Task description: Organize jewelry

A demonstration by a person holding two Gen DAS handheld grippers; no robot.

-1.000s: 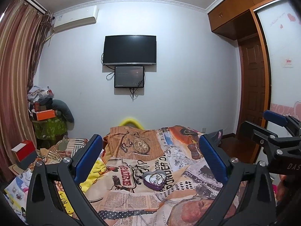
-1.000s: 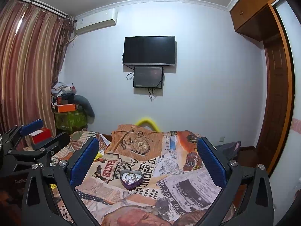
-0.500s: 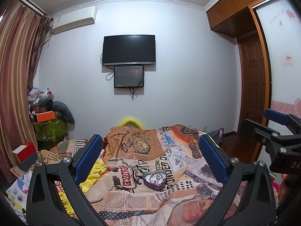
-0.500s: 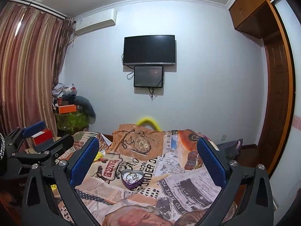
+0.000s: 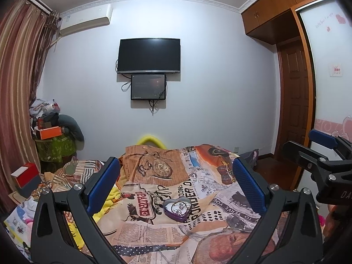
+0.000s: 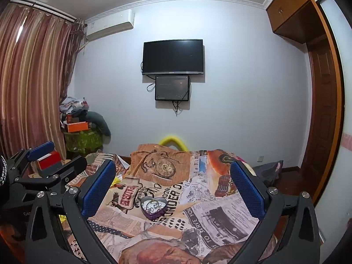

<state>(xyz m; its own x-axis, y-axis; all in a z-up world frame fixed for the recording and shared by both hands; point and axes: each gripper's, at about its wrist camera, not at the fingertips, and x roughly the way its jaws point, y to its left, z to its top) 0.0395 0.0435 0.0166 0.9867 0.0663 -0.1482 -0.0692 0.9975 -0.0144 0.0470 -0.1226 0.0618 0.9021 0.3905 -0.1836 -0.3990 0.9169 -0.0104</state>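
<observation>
One heart tin of jewelry on the bedspread, left gripper and right gripper both spread wide above it, holding nothing, two screens on the wall beyond the tin, left view alone shows pink wallpaper.

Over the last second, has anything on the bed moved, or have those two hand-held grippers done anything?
Hardly anything changed. Both views drifted very slightly, nothing more. The left hand-held gripper and right hand-held gripper stay open and empty above the bed. The purple heart-shaped box with jewelry inside sits in the same spot on the newspaper-print blanket, untouched.
</observation>
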